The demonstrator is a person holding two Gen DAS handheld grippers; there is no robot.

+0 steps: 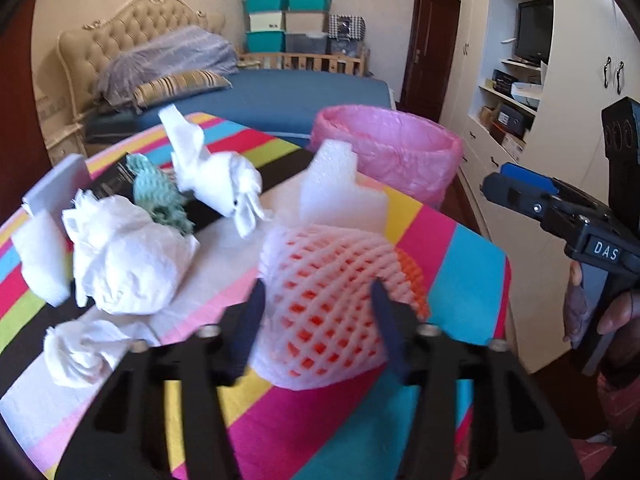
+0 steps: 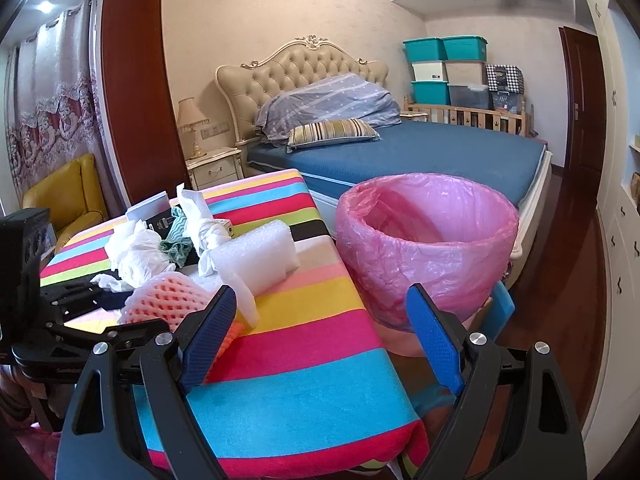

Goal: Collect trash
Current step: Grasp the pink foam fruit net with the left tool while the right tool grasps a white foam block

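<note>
A pink-and-white foam fruit net [image 1: 320, 300] lies on the striped tablecloth [image 1: 460, 272], with an orange piece [image 1: 412, 276] at its right side. My left gripper [image 1: 318, 286] is shut on the net, one dark pad pressing into each flank. Behind it a white foam block [image 1: 340, 188] stands. Crumpled tissues [image 1: 124, 260], a twisted white tissue [image 1: 216, 176] and a green rag [image 1: 156, 196] lie to the left. My right gripper [image 2: 320, 292] hangs open and empty above the table's right edge, facing the pink-lined bin [image 2: 428, 240]. The net [image 2: 168, 296] also shows in the right wrist view.
The bin [image 1: 392, 152] stands just off the table's far right corner. A smaller tissue wad [image 1: 80, 352] and a white foam piece [image 1: 40, 256] lie at the left. A bed [image 2: 420, 152] is behind, cupboards [image 1: 500, 160] to the right.
</note>
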